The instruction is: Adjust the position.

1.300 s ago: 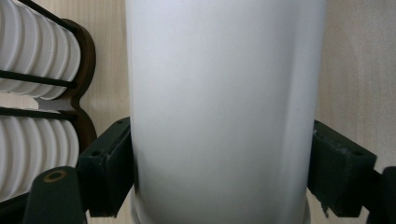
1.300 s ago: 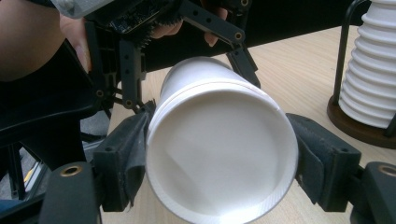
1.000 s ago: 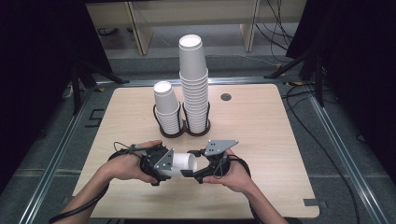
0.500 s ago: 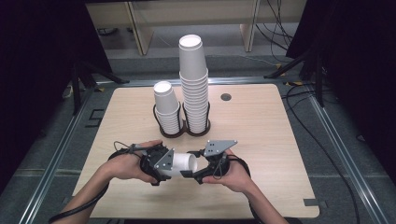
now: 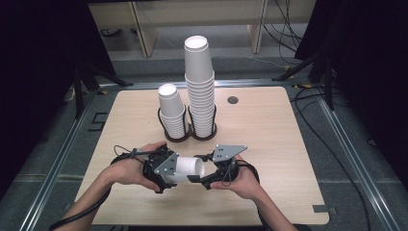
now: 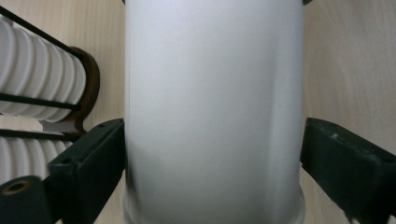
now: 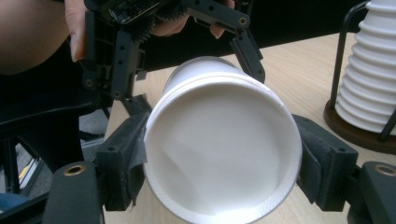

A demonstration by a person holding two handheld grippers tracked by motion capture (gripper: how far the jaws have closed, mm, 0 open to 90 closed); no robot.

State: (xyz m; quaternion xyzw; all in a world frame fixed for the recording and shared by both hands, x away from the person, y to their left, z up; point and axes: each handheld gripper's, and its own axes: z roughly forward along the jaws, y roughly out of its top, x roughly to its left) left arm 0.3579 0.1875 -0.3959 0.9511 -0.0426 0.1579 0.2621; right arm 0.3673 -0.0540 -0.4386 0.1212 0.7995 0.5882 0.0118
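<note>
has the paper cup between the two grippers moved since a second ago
No. The paper cup lies sideways between the left gripper and right gripper, just as far in front of the cup holder.

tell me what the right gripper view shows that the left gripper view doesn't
Right gripper view: the paper cup's open mouth, the right gripper clamped on its rim, and a hand holding the left gripper. Left gripper view: the cup's plain side wall between the left gripper's jaws, which have just been opening. Both: the cup, the stacked cups in their wire holder, and the wooden table.
</note>
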